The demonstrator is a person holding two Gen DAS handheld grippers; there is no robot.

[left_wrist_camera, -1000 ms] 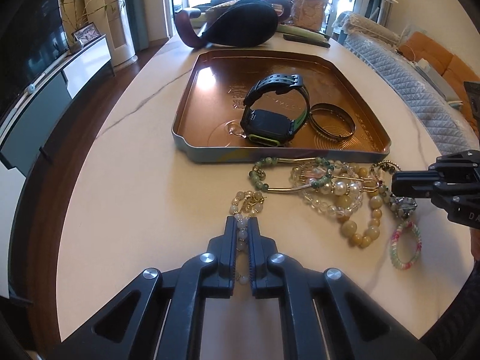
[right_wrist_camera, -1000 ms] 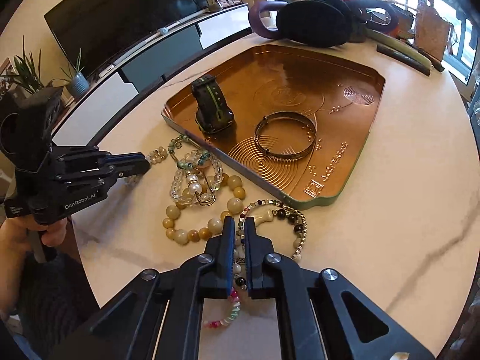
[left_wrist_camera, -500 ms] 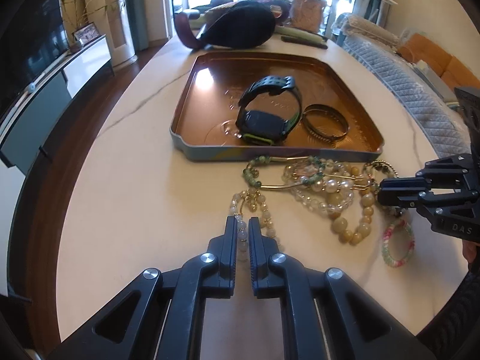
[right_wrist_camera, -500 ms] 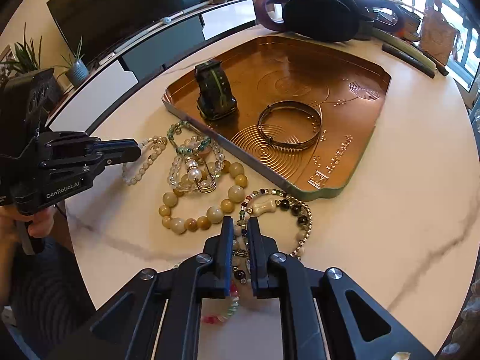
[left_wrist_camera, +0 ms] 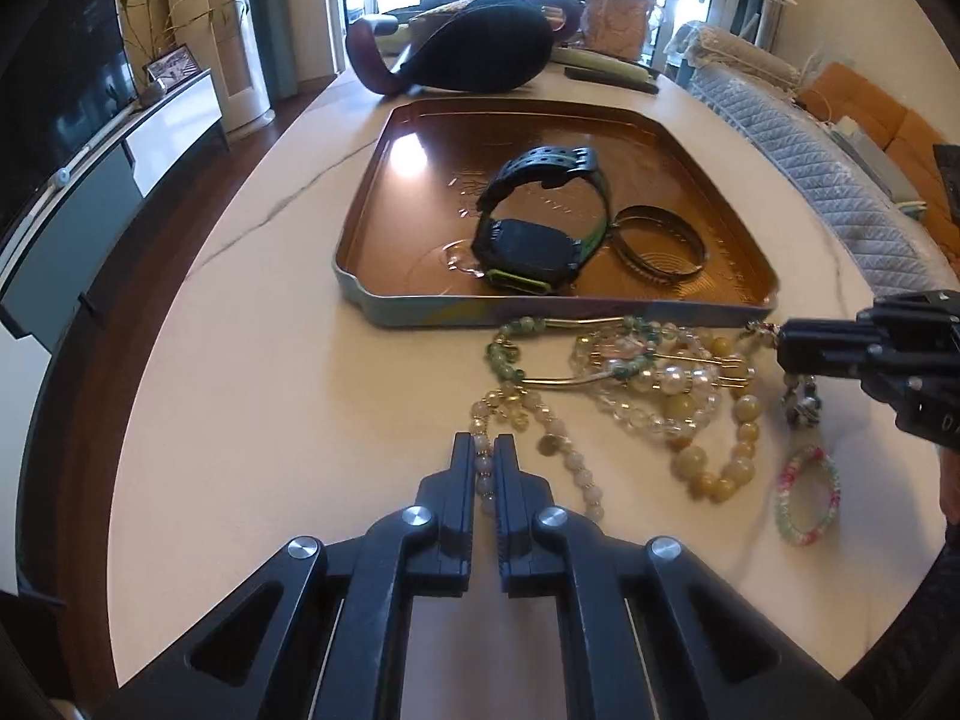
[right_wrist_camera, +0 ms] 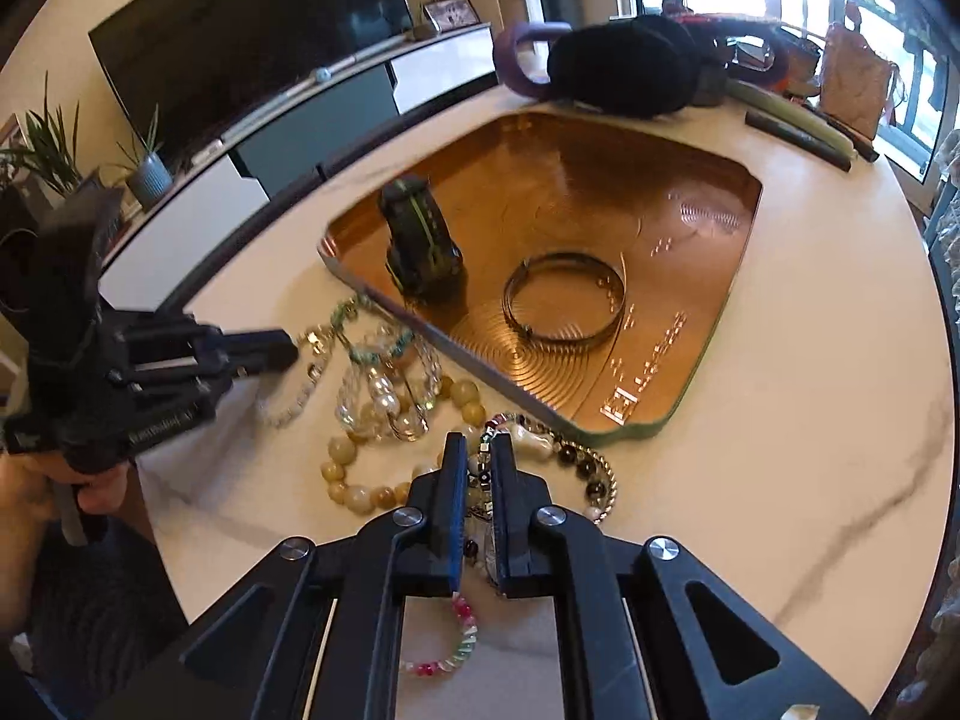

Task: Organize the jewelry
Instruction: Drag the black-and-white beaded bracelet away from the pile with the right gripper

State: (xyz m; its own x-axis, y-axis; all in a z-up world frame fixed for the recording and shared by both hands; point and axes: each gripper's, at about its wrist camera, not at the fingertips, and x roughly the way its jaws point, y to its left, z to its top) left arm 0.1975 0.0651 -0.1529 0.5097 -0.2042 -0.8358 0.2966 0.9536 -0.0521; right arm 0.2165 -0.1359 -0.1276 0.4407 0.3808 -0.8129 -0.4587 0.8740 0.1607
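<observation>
A: The left gripper (left_wrist_camera: 486, 468) is clamped on the pale cream bead strand (left_wrist_camera: 543, 426), the right gripper (right_wrist_camera: 478, 468) on the dark mixed-bead bracelet with gold links (right_wrist_camera: 576, 459); both jaws have just been closing. Both strands lie on the white marble table (left_wrist_camera: 252, 396), just near of the copper metal tray (left_wrist_camera: 420, 306).

B: Ease them apart gently, I'd judge; the heap looks tangled.

A: Which loops cross, I can't tell. The right gripper's fingers hide part of its bracelet.

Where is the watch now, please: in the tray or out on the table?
In the tray. The watch sits inside the tray beside a bangle, strap looped upward.
</observation>
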